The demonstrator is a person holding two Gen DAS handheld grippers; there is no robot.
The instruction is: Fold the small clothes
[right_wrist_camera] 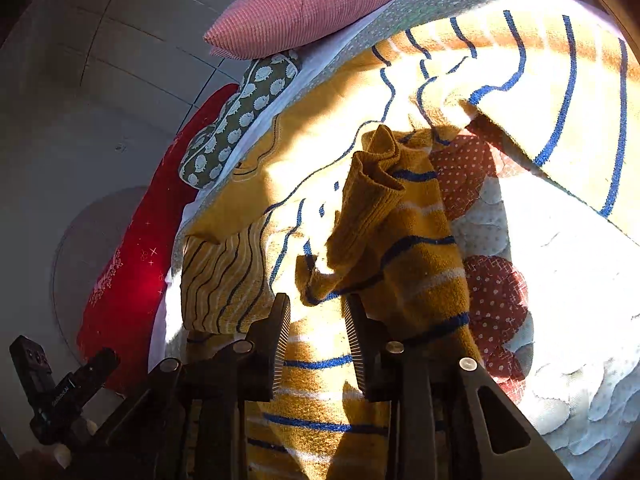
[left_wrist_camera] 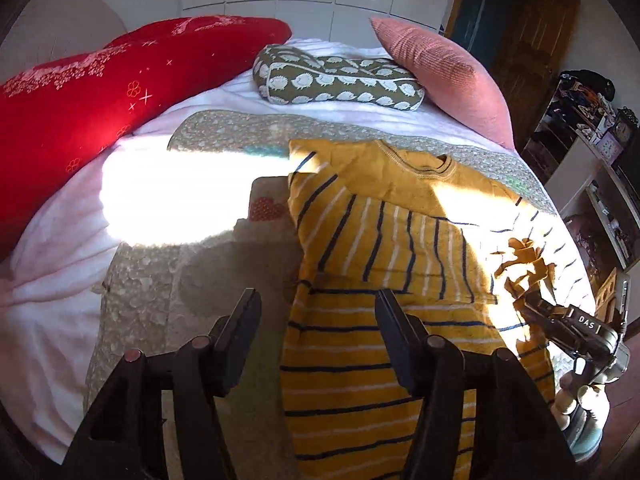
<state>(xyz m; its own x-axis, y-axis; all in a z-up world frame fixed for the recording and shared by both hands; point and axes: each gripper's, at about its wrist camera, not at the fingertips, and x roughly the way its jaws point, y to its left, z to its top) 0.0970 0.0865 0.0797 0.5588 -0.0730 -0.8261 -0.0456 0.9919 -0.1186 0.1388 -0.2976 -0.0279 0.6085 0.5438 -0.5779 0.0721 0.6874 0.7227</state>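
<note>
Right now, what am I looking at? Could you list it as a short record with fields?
Place: a bed with white cover and quilt
Garment: yellow striped sweater, spread flat, one sleeve bunched
Left gripper: fingers apart, nothing between them
Right gripper: fingers apart above the sweater, sleeve just ahead
Pillows: red pillow, pink pillow, green patterned pillow

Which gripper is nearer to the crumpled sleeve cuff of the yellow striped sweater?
Right. The right gripper is just below the sleeve cuff, jaws open. The left gripper hovers at the sweater's opposite edge.
</note>
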